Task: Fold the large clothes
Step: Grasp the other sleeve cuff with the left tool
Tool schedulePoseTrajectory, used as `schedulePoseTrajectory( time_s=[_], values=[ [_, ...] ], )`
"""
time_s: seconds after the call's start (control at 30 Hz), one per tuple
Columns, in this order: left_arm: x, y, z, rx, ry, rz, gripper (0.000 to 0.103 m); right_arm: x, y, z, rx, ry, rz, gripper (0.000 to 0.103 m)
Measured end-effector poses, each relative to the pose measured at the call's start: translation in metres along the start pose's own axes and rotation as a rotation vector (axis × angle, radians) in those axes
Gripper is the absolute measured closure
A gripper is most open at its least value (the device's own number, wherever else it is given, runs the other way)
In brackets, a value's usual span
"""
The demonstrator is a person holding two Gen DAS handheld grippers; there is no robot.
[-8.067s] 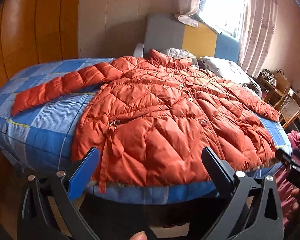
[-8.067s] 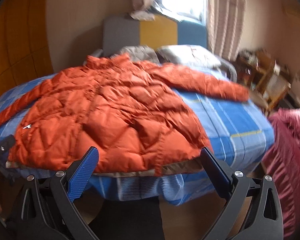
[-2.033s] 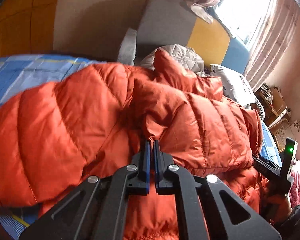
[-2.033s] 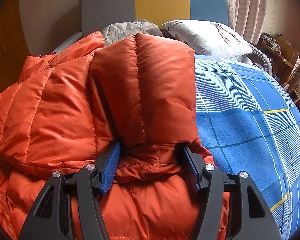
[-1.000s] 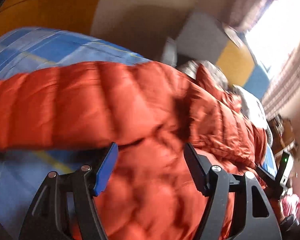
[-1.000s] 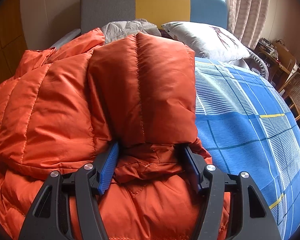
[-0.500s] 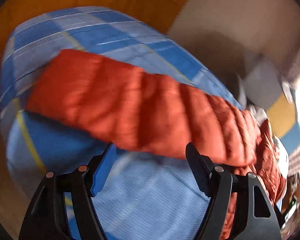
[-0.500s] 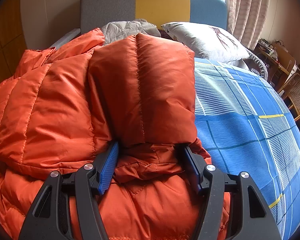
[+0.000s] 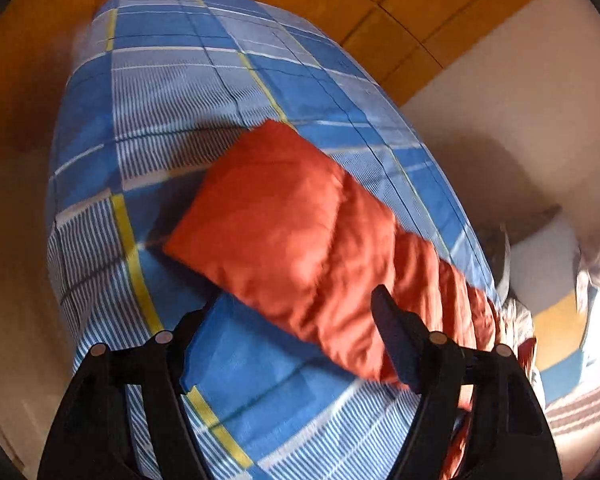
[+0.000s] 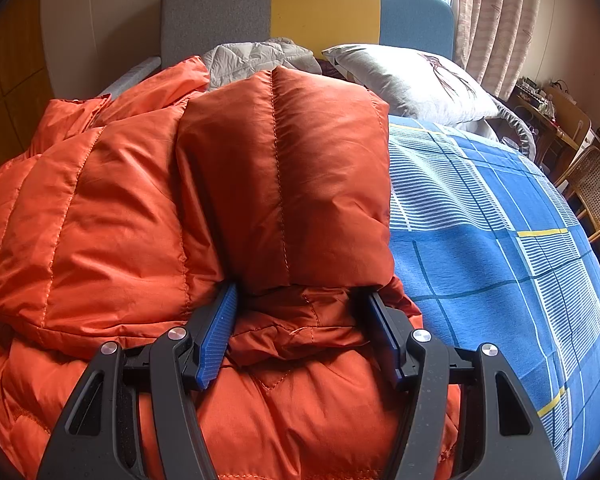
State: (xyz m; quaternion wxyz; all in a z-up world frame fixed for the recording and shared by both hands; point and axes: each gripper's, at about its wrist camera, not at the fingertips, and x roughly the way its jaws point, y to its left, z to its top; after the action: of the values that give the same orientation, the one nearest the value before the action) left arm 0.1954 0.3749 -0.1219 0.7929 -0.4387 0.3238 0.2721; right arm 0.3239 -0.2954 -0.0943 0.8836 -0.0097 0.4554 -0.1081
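Blurring softens left wrist view: left gripper jaws wide apart, just been closing slightly, empty, above outstretched orange sleeve on blue plaid bed; sleeve's far end hidden behind right finger. Right gripper jaws part open around bunched orange jacket fold on left of bed; pad contact unclear. Folded sleeve hides jacket beyond.

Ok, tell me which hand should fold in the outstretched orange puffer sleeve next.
Left. The left gripper is open with that orange puffer sleeve right ahead on the blue plaid bedsheet. The right gripper sits on the folded jacket.
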Motion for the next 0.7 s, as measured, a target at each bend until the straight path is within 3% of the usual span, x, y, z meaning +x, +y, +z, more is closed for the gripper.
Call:
schedulePoseTrajectory(
  time_s=[0.17,0.37,0.47,0.7],
  values=[
    [0.009,-0.002,0.007,-0.006,-0.004,0.010,0.042,0.000,-0.001,0.000,0.001,0.000,0.001,0.042],
    [0.014,-0.010,0.006,0.043,0.004,0.008,0.082,0.000,0.001,-0.001,0.000,-0.001,0.001,0.042],
    [0.009,-0.021,0.004,0.090,-0.016,-0.001,0.093,0.000,0.000,0.000,0.001,-0.001,0.001,0.042],
    [-0.009,-0.071,0.003,0.200,-0.057,-0.112,0.096,0.000,-0.001,0.000,0.001,-0.001,0.001,0.042]
  ],
)
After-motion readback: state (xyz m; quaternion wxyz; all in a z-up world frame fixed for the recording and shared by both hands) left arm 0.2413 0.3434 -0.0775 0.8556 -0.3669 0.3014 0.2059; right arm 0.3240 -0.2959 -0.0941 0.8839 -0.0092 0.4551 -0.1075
